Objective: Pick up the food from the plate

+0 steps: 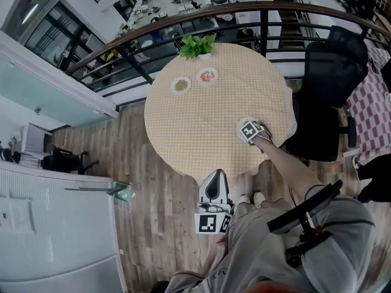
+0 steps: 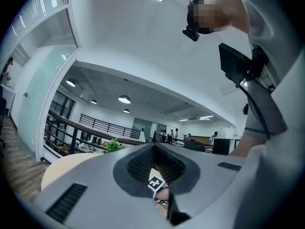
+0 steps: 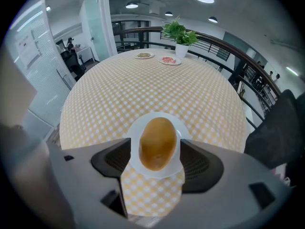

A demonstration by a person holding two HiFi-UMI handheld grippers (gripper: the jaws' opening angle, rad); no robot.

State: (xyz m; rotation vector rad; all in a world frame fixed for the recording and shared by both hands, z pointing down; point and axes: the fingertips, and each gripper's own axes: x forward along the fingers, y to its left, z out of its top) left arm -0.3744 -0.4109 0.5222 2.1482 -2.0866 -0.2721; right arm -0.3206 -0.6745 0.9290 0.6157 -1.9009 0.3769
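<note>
Now right gripper (image 3: 156, 150) gapes astride the food (image 3: 157, 142), lower centre; left gripper (image 2: 153, 149) closed. Off-centre squeezing might roll it away.

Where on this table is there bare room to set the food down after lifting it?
The whole middle of the checkered cloth is bare, bordered by two small plates and the plant at the far edge and the white plate under the right gripper at the near edge. Crowded only at those two ends.
</note>
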